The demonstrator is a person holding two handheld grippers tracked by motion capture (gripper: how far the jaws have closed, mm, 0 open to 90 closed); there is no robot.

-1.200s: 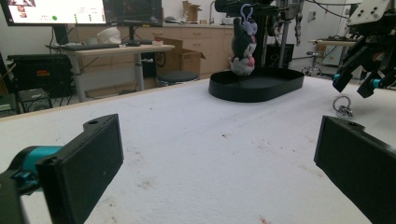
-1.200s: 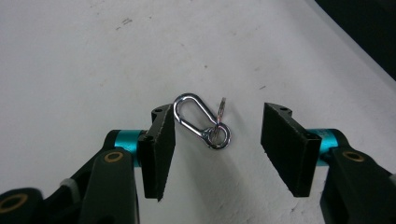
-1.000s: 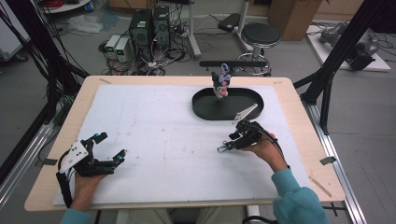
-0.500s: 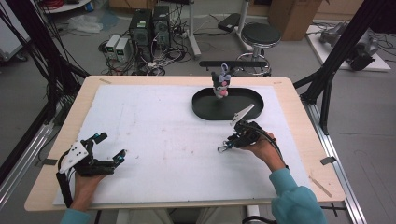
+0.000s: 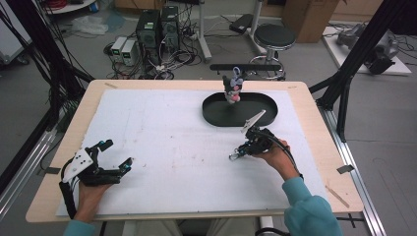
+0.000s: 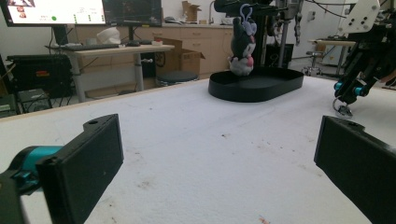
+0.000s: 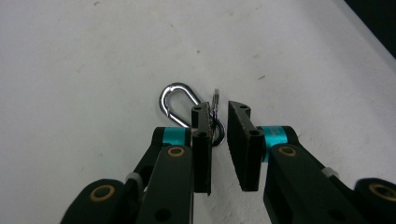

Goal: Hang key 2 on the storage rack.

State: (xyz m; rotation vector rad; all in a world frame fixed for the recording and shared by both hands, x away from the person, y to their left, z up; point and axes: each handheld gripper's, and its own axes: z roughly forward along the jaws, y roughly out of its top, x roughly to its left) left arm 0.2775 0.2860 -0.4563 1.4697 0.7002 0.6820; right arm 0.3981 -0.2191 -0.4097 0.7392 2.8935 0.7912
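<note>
**On the white mat: carabiner between your right jaws**

On the table (image 5: 314, 105), under a white mat (image 5: 172, 128), your items run as follows, largest first.

1. Black oval tray (image 5: 260, 110), far side of the mat, right of centre. A small dark plush toy (image 5: 232, 88) with a pink front stands upright in its left half, a loop at its top.

2. Your left gripper (image 5: 114, 158), near left corner of the mat, held in your left hand (image 5: 91, 194). Its jaws stand wide apart with bare mat between them; the left gripper view confirms nothing lies in the gap.

3. Your right gripper (image 5: 235, 156), near the middle right of the mat, just short of the tray, tipped down so its jaws meet the mat. They have just been closing and now stand nearly together, a narrow gap remaining.

4. Silver carabiner clip (image 7: 176, 103), lying flat on the mat at your right jaw tips. Its ring end (image 7: 215, 122) sits in the gap, against the left pad as that view shows it; the other pad stands just clear. The clip's loop pokes out beyond the left jaw.
</note>
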